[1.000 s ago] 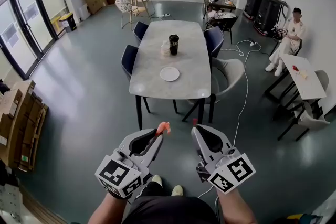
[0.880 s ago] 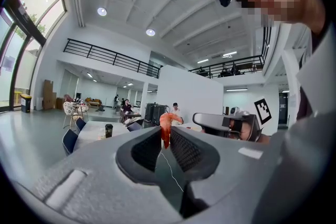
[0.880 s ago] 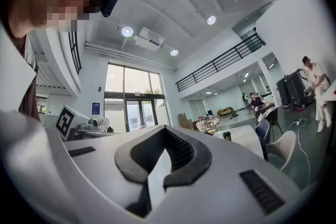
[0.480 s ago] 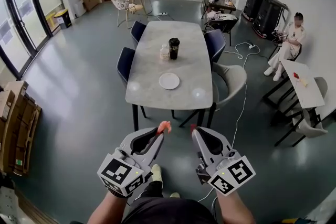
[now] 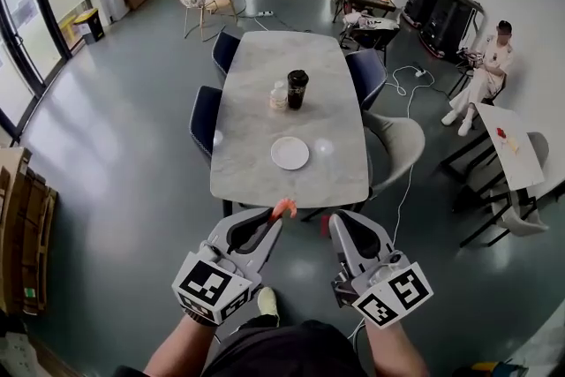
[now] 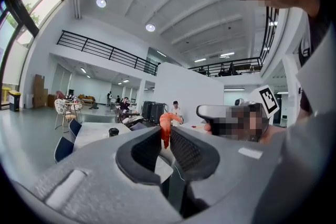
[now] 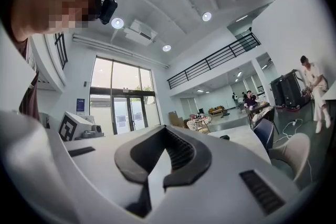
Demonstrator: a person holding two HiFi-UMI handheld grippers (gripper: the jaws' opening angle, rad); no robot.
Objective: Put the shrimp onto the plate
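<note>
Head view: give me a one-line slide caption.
A shrimp pinched in the left claw, right claw shut and empty, white plate waiting on the table ahead.

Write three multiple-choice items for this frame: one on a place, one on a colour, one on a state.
1. Where is the white plate?
A. on the grey table, toward its nearer end
B. on the floor
C. on a chair

2. What colour is the shrimp?
A. green
B. orange-red
C. white

3. What state is the left gripper in?
A. open and empty
B. shut on the plate
C. shut on the shrimp

Answers:
1 A: the head view shows it on the tabletop, nearer than the dark cup.
2 B: it looks orange-red in both the head view and the left gripper view.
3 C: the left gripper view shows the jaws pinching the shrimp at their tips.
</note>
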